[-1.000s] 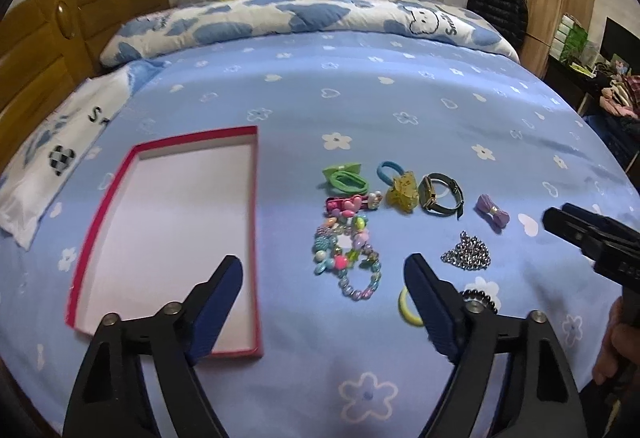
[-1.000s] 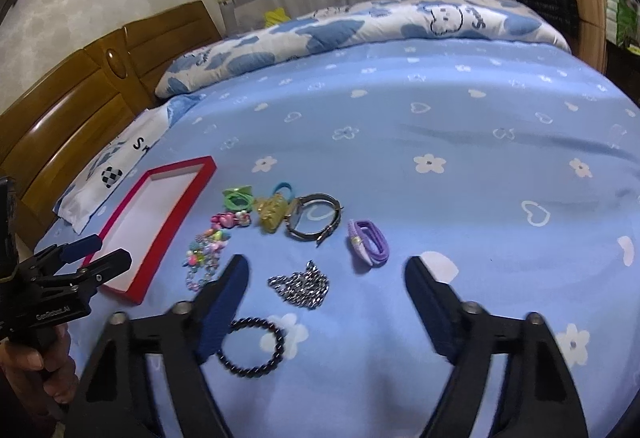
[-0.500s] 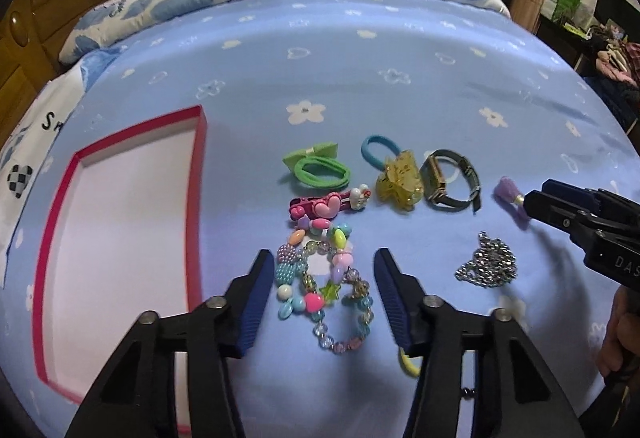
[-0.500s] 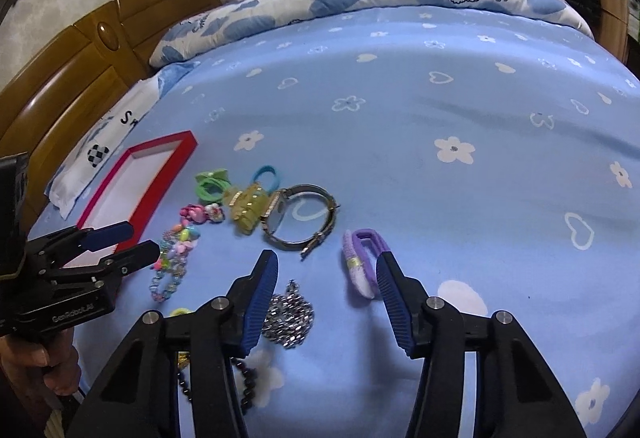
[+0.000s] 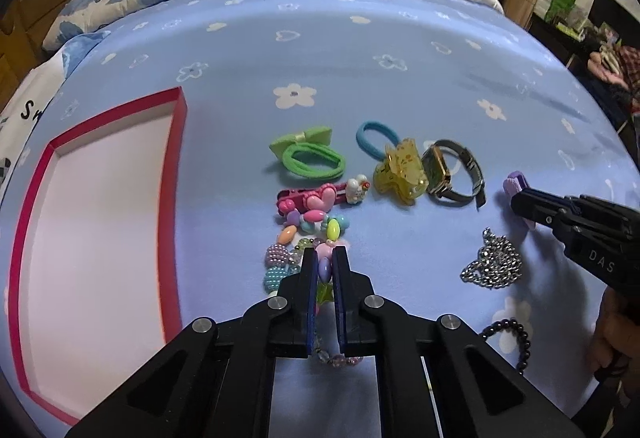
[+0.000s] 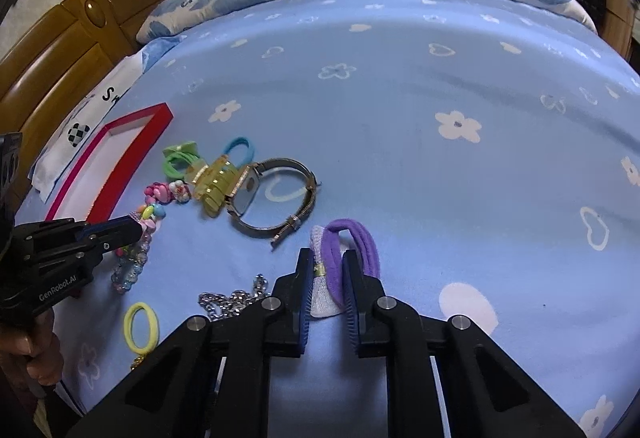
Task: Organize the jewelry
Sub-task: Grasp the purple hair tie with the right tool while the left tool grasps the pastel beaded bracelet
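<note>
Both wrist fisheyes look steeply down, close over the bed (image 5: 400, 78); both share the watch (image 5: 448, 174), perhaps more.

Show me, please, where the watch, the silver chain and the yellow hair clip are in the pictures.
watch (image 5: 437, 167): left wrist view, on its dial.
silver chain (image 5: 494, 265): left wrist view, middle of the pile.
yellow hair clip (image 5: 402, 171): left wrist view, on its body.

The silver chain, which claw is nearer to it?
Right. The right claw, shut on the purple hair tie, sits just beside the silver chain; the left claw grips the bead bracelet farther off.
</note>
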